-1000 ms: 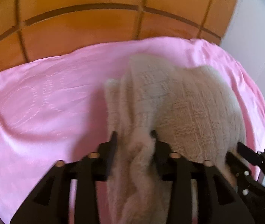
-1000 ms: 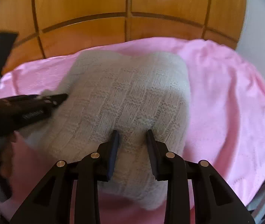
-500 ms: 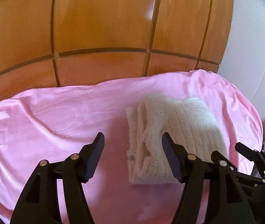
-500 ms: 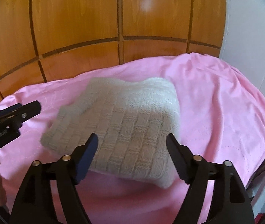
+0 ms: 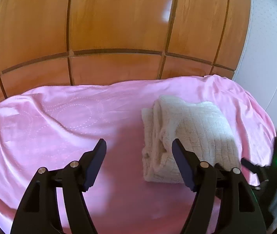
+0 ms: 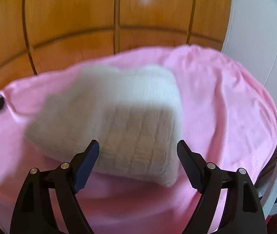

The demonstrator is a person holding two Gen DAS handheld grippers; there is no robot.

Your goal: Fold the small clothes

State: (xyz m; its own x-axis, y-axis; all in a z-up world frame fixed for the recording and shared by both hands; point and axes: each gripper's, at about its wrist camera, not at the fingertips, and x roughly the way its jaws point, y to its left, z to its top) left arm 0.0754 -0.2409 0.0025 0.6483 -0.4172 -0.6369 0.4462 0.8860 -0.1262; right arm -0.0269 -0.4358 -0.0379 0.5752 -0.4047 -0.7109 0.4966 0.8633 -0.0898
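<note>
knit garment [image 5: 189,134] folded | right of left fingers [image 5: 99,152], untouched

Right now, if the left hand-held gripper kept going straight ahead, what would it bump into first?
Probably the pink blanket. The open left hand-held gripper points down at bare blanket, with the folded cream knit garment just to its right.

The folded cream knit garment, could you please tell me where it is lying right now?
The folded cream knit garment lies on the pink blanket, right of centre in the left wrist view and ahead of the open right claw, near the wooden panelled wall.
</note>
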